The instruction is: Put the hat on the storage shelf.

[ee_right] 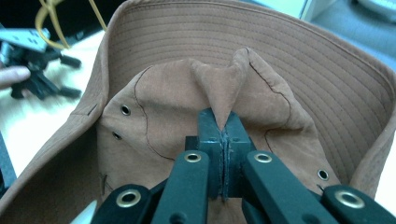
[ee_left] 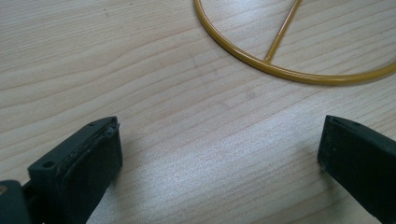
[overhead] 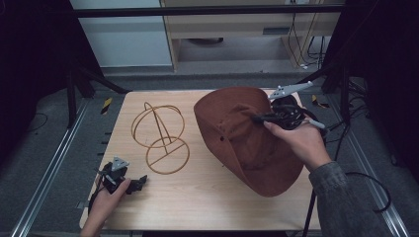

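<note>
A fold of the brown suede wide-brimmed hat (ee_right: 187, 93) is pinched by the right gripper (ee_right: 224, 128); the left gripper (ee_left: 219, 154) is held agape on the pale wooden table (ee_left: 187, 116).

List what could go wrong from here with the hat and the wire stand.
1. The right gripper pinches just a small fold of the hat's crown; the cloth may slip out as the hat is lifted.
2. The wide brim could knock the light wire stand over on the way across.
3. The left gripper rests open, short of the stand's base ring, so nothing steadies the stand.
</note>
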`<control>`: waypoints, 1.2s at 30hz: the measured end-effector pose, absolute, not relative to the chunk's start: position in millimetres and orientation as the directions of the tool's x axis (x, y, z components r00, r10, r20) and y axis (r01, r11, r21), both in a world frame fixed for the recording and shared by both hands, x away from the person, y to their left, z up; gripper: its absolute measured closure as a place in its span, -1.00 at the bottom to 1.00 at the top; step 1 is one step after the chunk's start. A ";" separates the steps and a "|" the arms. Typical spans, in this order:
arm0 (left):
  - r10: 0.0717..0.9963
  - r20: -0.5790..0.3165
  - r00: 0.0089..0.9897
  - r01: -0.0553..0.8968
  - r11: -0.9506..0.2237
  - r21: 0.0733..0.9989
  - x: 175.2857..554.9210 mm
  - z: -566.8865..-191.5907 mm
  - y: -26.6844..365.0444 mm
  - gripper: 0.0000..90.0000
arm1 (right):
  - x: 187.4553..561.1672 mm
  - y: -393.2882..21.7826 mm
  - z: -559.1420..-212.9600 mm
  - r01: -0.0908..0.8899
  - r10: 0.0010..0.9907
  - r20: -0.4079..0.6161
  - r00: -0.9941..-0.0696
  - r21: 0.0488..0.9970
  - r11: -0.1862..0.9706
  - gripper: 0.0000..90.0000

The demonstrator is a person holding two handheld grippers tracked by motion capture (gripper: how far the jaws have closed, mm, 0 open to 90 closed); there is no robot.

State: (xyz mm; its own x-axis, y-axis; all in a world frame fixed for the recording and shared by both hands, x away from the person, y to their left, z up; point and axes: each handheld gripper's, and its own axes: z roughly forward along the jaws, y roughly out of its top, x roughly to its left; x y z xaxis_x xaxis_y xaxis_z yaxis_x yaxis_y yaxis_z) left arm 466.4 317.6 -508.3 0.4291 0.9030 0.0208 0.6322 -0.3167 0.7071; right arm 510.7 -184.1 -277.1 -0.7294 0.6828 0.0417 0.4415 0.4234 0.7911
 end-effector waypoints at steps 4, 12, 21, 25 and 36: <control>0.904 0.019 0.427 0.632 -0.313 0.709 466.5 -508.4 317.4 -1.00 | 506.2 -174.7 -259.6 0.407 0.677 0.026 -0.735 0.817 0.410 0.99; 0.904 0.019 0.427 0.632 -0.313 0.709 466.4 -508.4 317.4 -1.00 | 507.0 -155.2 -238.3 0.366 0.674 0.012 -0.739 0.846 0.387 0.99; 0.903 0.022 0.429 0.630 -0.317 0.709 466.5 -508.3 317.6 -1.00 | 505.5 -136.6 -222.0 0.325 0.662 0.017 -0.749 0.880 0.345 0.99; 0.903 0.022 0.429 0.630 -0.317 0.708 466.5 -508.3 317.6 -1.00 | 504.2 -130.8 -215.4 0.308 0.657 0.011 -0.754 0.890 0.338 0.99; 0.903 0.023 0.429 0.630 -0.317 0.709 466.5 -508.4 317.5 -1.00 | 499.4 -114.0 -203.3 0.270 0.636 0.013 -0.771 0.912 0.309 0.99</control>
State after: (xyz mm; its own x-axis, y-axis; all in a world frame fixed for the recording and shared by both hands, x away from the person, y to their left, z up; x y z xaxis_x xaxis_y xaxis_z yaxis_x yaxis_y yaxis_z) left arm 466.5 317.5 -508.4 0.4287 0.9032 0.0227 0.6299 -0.3169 0.7091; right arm 499.4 -114.0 -203.3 -0.7713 0.6363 0.0127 0.2698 0.3088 0.9121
